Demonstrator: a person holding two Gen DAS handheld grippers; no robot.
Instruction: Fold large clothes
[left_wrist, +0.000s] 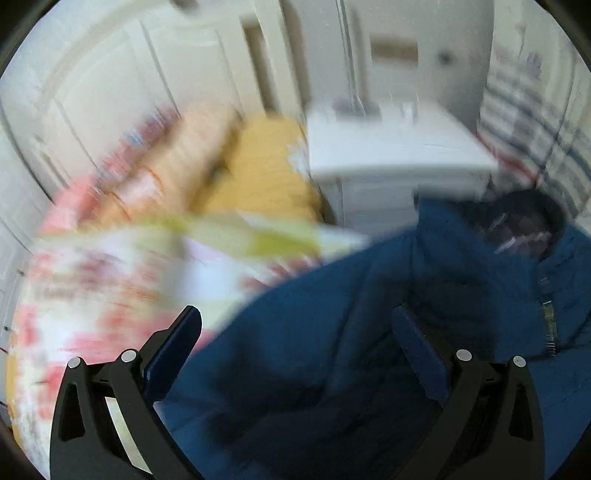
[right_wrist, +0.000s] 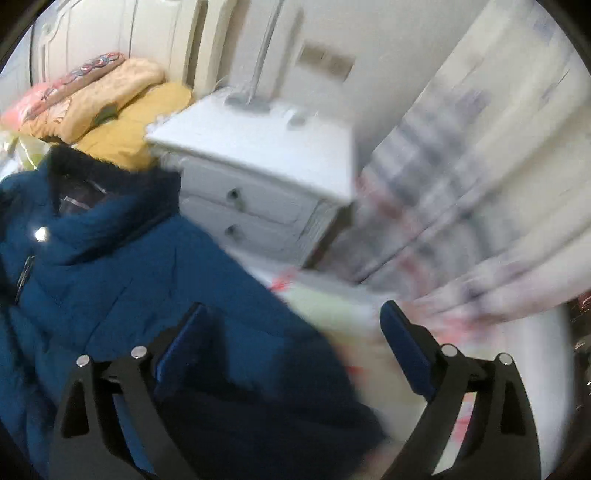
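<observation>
A large blue padded jacket (left_wrist: 369, 325) lies spread on a bed with a floral cover (left_wrist: 110, 280). Its dark collar (left_wrist: 524, 221) and zipper sit at the right of the left wrist view. My left gripper (left_wrist: 295, 325) is open and hovers over the jacket's left side, holding nothing. In the right wrist view the jacket (right_wrist: 110, 280) fills the left half, collar (right_wrist: 110, 177) at the upper left. My right gripper (right_wrist: 291, 321) is open over the jacket's right edge, where it meets the bedcover (right_wrist: 351, 332). Both views are motion-blurred.
A white bedside cabinet (right_wrist: 258, 155) with two drawers stands beyond the jacket; it also shows in the left wrist view (left_wrist: 391, 147). Folded yellow and peach bedding (right_wrist: 110, 107) is piled by the headboard. A striped curtain (right_wrist: 461, 166) hangs at right.
</observation>
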